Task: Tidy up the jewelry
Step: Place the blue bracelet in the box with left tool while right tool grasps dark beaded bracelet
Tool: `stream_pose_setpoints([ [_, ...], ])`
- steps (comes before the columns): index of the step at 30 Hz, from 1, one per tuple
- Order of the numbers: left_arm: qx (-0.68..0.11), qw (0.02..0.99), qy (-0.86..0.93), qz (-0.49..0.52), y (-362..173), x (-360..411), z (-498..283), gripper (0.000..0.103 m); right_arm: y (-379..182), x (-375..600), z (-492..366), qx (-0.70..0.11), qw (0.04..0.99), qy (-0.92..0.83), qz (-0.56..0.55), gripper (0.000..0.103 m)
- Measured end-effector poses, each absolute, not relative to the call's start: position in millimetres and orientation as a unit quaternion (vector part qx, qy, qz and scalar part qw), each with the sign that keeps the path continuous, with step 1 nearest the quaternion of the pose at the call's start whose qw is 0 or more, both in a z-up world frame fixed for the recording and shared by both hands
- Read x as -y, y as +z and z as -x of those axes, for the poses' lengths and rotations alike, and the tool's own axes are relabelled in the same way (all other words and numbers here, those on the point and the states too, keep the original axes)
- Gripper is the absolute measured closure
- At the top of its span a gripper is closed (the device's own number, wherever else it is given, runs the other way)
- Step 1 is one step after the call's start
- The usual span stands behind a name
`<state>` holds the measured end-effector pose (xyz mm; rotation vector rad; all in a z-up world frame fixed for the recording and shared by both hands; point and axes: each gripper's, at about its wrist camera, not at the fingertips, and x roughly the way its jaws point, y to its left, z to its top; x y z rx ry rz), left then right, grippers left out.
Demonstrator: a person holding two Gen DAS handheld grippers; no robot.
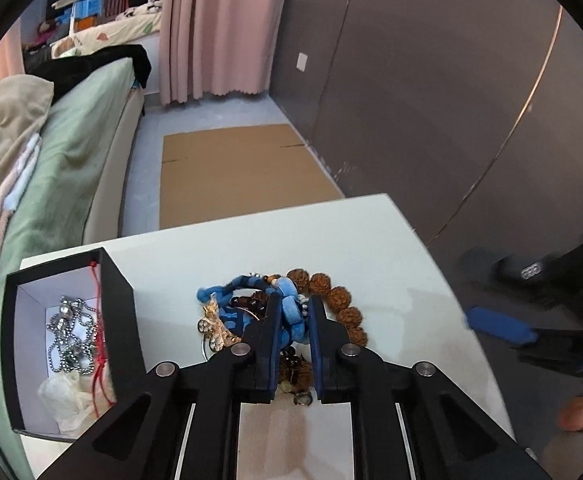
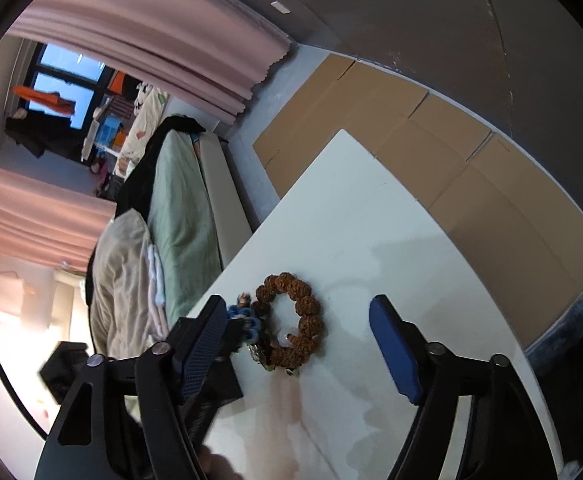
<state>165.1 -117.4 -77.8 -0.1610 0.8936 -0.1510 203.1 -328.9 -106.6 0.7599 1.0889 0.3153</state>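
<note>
A heap of jewelry lies on the white table [image 1: 331,236]. My left gripper [image 1: 294,314] is shut on the blue bead bracelet [image 1: 291,312] at the top of the heap. A brown knobbly bead bracelet [image 1: 341,304] curves round to its right, and gold pieces [image 1: 217,332] lie to its left. The black box [image 1: 119,292] at the left holds a silver chain [image 1: 71,332] and a red cord [image 1: 100,344]. In the right wrist view my right gripper [image 2: 297,306] stands open above the table, with the brown bracelet [image 2: 309,320] lying between its fingers, untouched. The blue bracelet [image 2: 243,312] shows beside the left finger.
A bed [image 1: 75,152] with a green cover runs along the table's left side. Flat cardboard [image 1: 243,172] lies on the floor beyond the table, against a grey wall [image 1: 411,80]. Pink curtains [image 1: 211,28] hang at the back.
</note>
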Motion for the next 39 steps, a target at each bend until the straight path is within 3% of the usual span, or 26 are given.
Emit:
stream_pose_setpoints([
  [12,-0.397,0.906,-0.064,0.132,-50.3,74.6,-145.7,0.090,-112.2,282.8,-205.4,-0.521,0.770,0.209,-0.303,0.061],
  [30,-0.369,0.910,-0.068,0.175,-28.7,31.5,-124.8,0.090,-139.7,230.9,-213.0,-0.550,0.771,0.215,-0.237,0.078],
  [34,-0.367,0.910,-0.066,0.181,-27.3,24.7,-123.2,0.090,-142.4,229.7,-214.2,-0.553,0.775,0.205,-0.229,0.088],
  [39,-0.365,0.910,-0.062,0.188,-25.3,14.0,-117.6,0.090,-141.0,226.1,-210.9,-0.550,0.781,0.205,-0.214,0.093],
])
